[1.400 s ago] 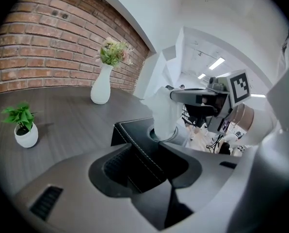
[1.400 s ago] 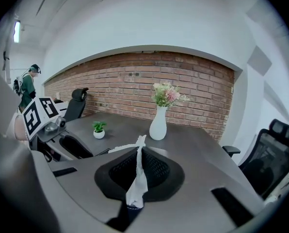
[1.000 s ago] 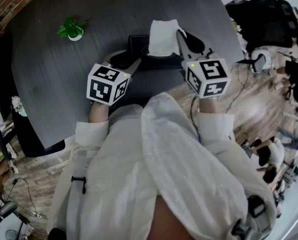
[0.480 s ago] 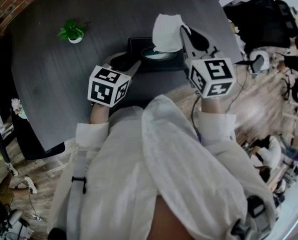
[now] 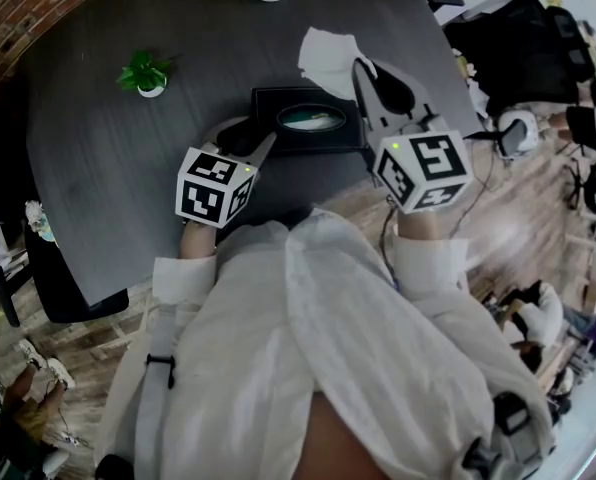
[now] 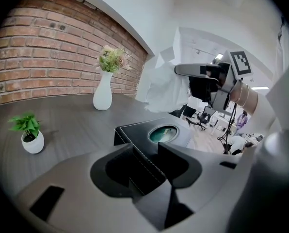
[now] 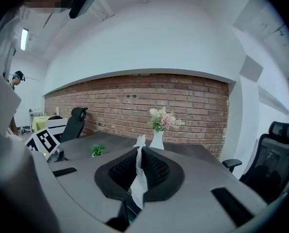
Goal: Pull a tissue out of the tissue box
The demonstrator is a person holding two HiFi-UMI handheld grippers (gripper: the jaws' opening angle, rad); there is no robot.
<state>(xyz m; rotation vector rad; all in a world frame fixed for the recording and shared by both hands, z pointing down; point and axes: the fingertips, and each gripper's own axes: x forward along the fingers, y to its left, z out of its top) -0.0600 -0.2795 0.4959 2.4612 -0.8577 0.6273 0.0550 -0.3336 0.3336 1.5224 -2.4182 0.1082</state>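
Head view: tissue (image 5: 328,53) is clear of the tissue box (image 5: 313,120) on the bench (image 5: 128,168), held above it by my right gripper (image 5: 358,68).
Left gripper view: my left gripper (image 6: 144,152) jaws pinch the box's near corner.
Right gripper view: jaws pressed together on the tissue.

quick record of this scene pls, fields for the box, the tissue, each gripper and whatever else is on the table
tissue box: black, oval opening on top, standing on the dark table
tissue: white, lifted above the box, appears clear of the opening
left gripper: jaws closed on the box's near corner
right gripper: jaws shut on the tissue, which hangs from them
other items: small potted plant and white vase with flowers, both apart from the box
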